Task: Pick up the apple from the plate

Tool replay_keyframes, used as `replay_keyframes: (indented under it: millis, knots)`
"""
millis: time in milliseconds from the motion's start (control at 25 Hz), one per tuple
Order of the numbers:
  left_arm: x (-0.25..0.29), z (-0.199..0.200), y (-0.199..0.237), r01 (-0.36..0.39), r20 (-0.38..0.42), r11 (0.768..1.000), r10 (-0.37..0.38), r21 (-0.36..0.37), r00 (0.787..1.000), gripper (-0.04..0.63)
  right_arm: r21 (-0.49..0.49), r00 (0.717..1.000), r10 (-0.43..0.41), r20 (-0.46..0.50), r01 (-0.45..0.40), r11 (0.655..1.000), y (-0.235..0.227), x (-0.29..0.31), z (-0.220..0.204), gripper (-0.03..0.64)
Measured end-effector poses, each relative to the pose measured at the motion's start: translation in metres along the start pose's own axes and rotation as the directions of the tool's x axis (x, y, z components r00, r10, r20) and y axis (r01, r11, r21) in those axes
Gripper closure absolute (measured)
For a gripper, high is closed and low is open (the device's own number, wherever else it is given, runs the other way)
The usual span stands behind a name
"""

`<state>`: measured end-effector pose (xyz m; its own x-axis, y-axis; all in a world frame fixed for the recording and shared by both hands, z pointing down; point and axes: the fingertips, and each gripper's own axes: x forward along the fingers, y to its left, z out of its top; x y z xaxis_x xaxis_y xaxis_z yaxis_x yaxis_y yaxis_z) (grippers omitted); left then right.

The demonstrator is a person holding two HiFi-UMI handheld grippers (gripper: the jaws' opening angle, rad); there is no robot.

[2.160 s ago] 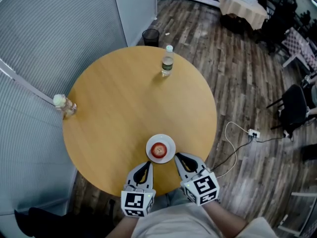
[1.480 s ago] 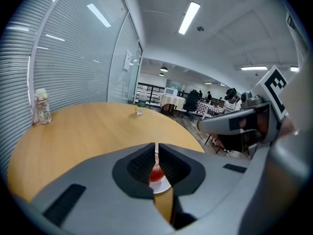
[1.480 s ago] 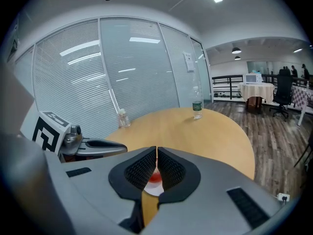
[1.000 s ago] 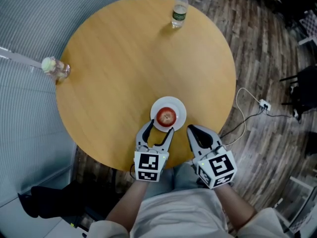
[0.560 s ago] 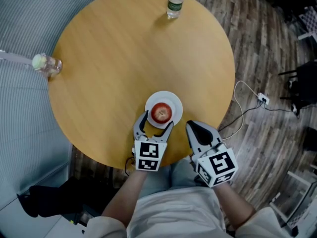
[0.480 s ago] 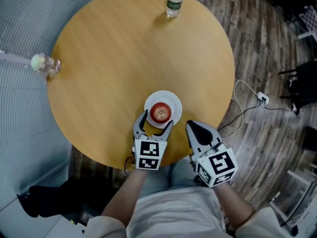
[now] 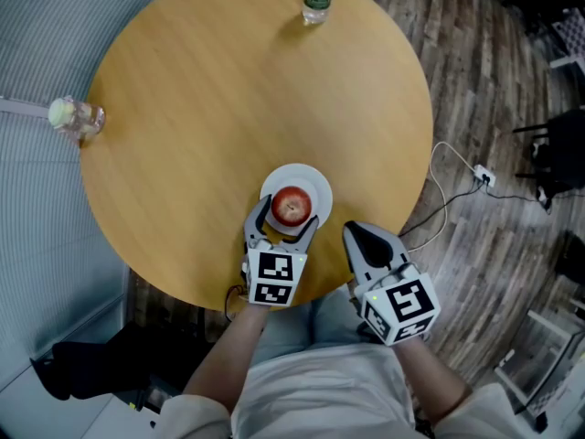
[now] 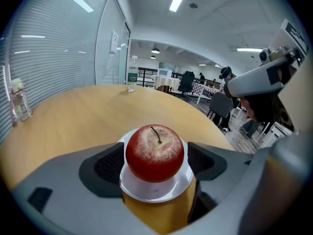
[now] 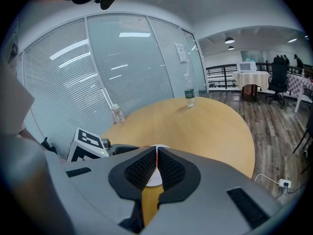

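— Judging which hand takes it: where does the round red apple (image 8: 155, 152) lie?

— On the small white plate (image 7: 318, 179), close to the near edge of the round wooden table (image 7: 228, 90), stem up. It sits straight ahead of the left gripper (image 7: 289, 218), between its two jaws. They have just been opening and stand wide apart. The dark pads flank the fruit on either side without pressing it.

— And the right gripper (image 7: 354, 235)?

— Beside the plate on its right, over the table's near edge, jaws together with only a slit between them and nothing in it. It's the farther one.

— So the move turns on the left.

— I'd say so. The apple is nearly round, so there's no long axis to line up with, and the jaws straddle its widest part. Closing them squarely across the middle, clear of the plate's rim, looks like all that's wanted before lifting.
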<state>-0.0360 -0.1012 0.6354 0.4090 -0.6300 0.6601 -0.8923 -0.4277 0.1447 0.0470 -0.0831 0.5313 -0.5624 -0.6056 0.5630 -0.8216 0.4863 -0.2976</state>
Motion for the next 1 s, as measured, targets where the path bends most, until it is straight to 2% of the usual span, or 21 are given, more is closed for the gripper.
replay_keyframes:
  millis: [1000]
  knots:
    - [0.006, 0.004, 0.009, -0.042, 0.006, 0.999, 0.043, -0.024, 0.999, 0.202, 0.008, 1.000, 0.002, -0.015, -0.002, 1.000, -0.015, -0.002, 0.000, 0.584]
